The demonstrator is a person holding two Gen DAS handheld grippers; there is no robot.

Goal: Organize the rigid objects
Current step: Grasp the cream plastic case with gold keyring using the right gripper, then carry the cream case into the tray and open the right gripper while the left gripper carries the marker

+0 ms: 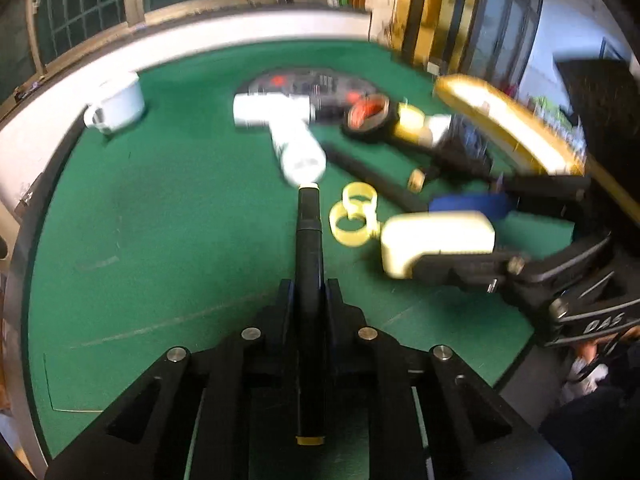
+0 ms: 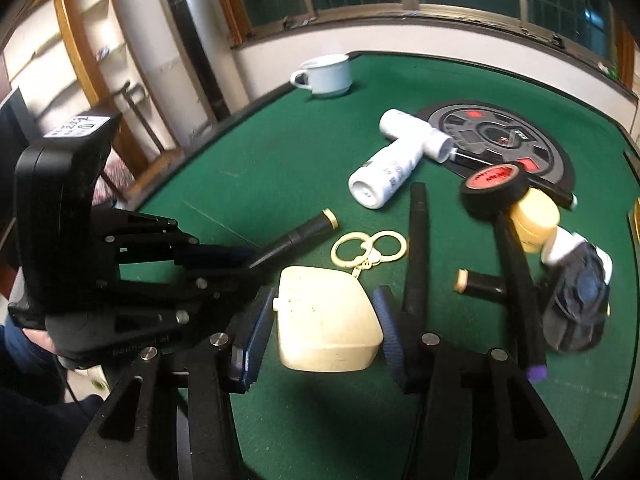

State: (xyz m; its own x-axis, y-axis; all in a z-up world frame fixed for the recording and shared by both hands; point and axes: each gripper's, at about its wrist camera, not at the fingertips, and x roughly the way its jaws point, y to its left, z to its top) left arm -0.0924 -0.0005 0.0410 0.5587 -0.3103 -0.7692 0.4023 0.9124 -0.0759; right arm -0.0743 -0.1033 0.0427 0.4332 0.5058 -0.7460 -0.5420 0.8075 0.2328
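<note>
On the green table [image 2: 280, 152] I have the right gripper [image 2: 326, 312] clamped on the cream case [image 2: 326, 320], its yellow rings [image 2: 368, 249] trailing ahead, while my left gripper [image 1: 309, 240] looks, through blur, pinched on a black pen [image 1: 309, 264].

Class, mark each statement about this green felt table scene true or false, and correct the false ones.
1. The left hand-held gripper is shut on a slim black pen-like stick. True.
2. The right hand-held gripper holds the white plastic bottle. False: it is shut on a cream rectangular plastic case.
3. The white ceramic cup stands upright near the table's far edge. True.
4. The black tape roll with a red core lies inside the cup. False: it rests tilted on a yellow jar.
</note>
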